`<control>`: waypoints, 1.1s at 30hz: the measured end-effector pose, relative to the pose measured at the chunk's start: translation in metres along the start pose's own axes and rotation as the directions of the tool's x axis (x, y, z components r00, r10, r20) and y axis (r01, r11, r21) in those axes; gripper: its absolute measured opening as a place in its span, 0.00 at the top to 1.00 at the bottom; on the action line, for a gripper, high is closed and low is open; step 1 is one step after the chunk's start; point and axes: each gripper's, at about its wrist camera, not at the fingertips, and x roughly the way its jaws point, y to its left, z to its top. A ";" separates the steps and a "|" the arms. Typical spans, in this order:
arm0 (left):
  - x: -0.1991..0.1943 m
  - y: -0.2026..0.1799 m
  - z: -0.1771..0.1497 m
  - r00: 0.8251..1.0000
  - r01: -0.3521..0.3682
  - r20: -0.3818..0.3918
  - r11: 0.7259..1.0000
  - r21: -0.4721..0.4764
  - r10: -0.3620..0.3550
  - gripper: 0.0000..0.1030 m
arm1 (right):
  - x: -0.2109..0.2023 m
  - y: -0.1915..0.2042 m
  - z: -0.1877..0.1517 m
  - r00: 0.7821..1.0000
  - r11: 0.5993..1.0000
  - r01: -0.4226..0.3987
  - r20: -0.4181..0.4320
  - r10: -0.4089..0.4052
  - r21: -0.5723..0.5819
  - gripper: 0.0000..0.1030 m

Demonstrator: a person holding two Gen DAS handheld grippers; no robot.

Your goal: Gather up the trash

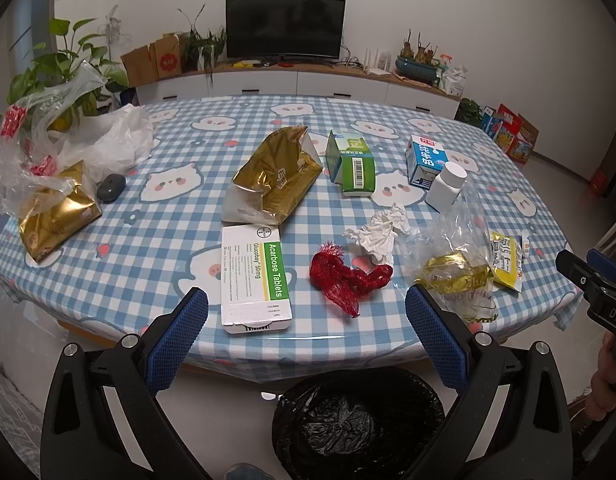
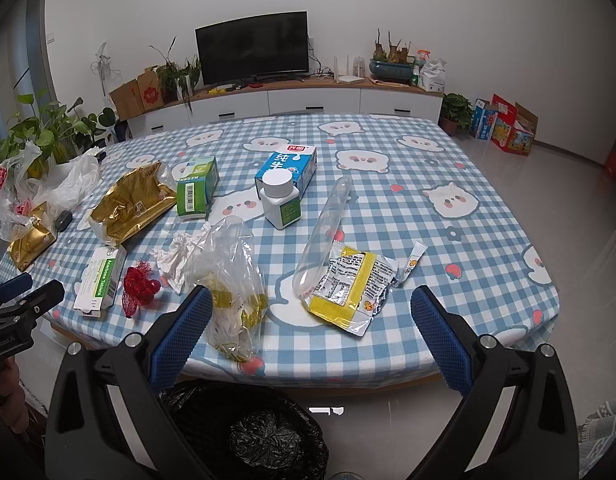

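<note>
Both jaws spread wide and empty — the left hand-held gripper (image 1: 306, 322) hovers nearer the tablet box (image 1: 255, 276), lying lengthwise ahead at the tabletop (image 1: 148, 248) edge — right hand-held gripper (image 2: 312, 322) faces the yellow packet (image 2: 349, 288).

Glossy gold foil bag (image 1: 274, 178), checked cloth tablecloth (image 1: 180, 236)
</note>
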 end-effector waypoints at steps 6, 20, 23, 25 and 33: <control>0.000 0.000 -0.001 1.000 0.001 0.000 1.000 0.000 -0.001 0.06 | 0.000 -0.001 0.000 1.000 1.000 0.004 0.000 -0.004 -0.001 0.07; 0.002 0.000 -0.001 1.000 0.001 -0.002 1.000 0.000 -0.001 0.06 | 0.000 0.000 0.000 1.000 1.000 0.005 0.001 -0.005 -0.001 0.07; 0.002 0.000 -0.001 1.000 0.002 -0.004 1.000 -0.002 -0.002 0.06 | 0.000 -0.001 0.000 1.000 1.000 0.005 0.001 -0.005 -0.001 0.07; 0.003 0.000 -0.001 1.000 0.000 -0.005 1.000 -0.002 0.000 0.06 | 0.000 0.000 0.000 1.000 1.000 0.005 0.001 -0.005 -0.001 0.07; 0.003 0.000 -0.001 1.000 0.001 -0.005 1.000 -0.001 -0.001 0.06 | -0.001 -0.001 0.000 1.000 1.000 0.006 0.002 -0.006 -0.002 0.07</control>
